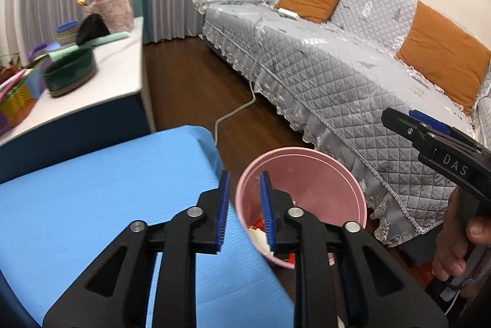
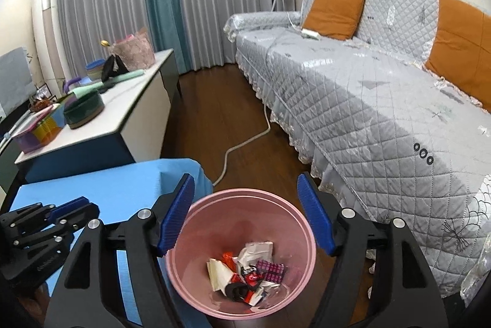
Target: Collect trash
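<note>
A pink trash bin [image 2: 302,239] stands on the wood floor beside a blue-covered table [image 2: 122,189]. Several crumpled wrappers [image 2: 248,269], white, red and purple, lie at its bottom. My right gripper [image 2: 245,214] is open and empty, directly above the bin's mouth. My left gripper [image 1: 245,199] is open with a narrow gap and empty, over the table edge next to the bin [image 1: 322,174]. The left gripper also shows in the right wrist view [image 2: 70,208], at the left over the table. The right gripper also shows in the left wrist view [image 1: 405,119], at the right.
A grey quilted sofa [image 2: 368,100] with orange cushions [image 2: 334,13] runs along the right. A white cable [image 2: 245,140] lies on the floor. A white counter [image 2: 129,100] at the left holds a green bowl [image 2: 83,110], boxes and a basket.
</note>
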